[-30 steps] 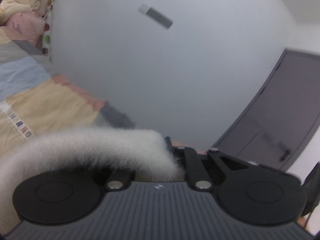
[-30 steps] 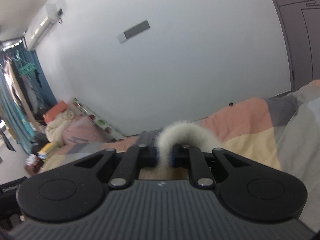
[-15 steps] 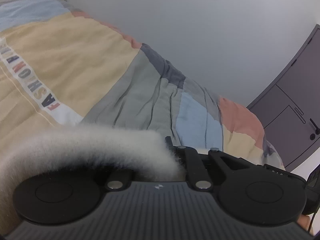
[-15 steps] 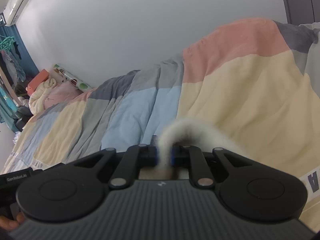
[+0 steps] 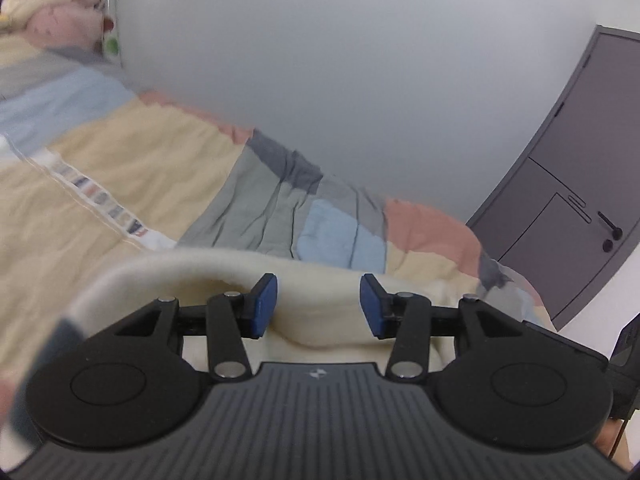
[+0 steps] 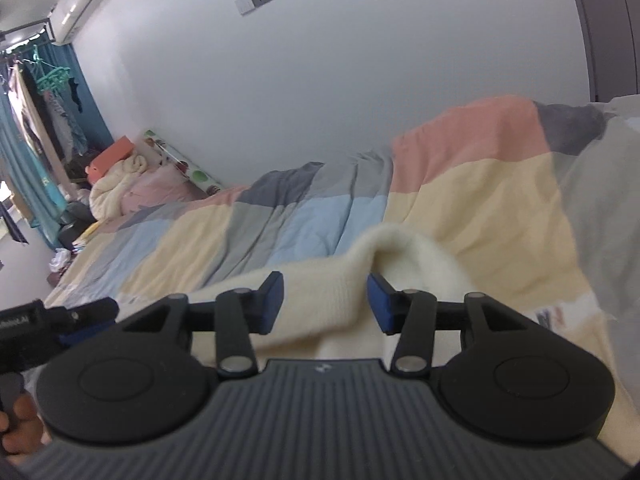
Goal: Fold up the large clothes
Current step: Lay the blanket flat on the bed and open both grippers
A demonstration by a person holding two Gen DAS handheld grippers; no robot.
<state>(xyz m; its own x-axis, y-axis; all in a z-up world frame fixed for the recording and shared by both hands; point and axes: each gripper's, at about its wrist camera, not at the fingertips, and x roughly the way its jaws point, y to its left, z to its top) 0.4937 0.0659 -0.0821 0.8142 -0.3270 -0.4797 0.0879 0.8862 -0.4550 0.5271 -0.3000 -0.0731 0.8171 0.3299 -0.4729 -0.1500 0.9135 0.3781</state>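
A cream knitted garment (image 5: 320, 280) lies on the patchwork bed cover (image 5: 120, 160), right under and ahead of both grippers. My left gripper (image 5: 318, 306) is open, its blue pads apart, with the cream fabric lying loose between them. In the right wrist view the same garment (image 6: 404, 256) bunches up into a hump ahead of my right gripper (image 6: 326, 304), which is also open over the fabric. The left gripper (image 6: 60, 320) shows at the right view's left edge.
The bed cover (image 6: 280, 220) has yellow, blue, grey and pink patches. A grey wall (image 5: 340, 100) runs behind the bed. A dark door (image 5: 580, 200) stands at the right. Pillows and bedding (image 6: 120, 188) are heaped at the bed's far end, with hanging clothes (image 6: 48, 100) beyond.
Both grippers were shut on the cream garment and carrying it down toward the bed. Now both have opened and the garment rests on the cover.
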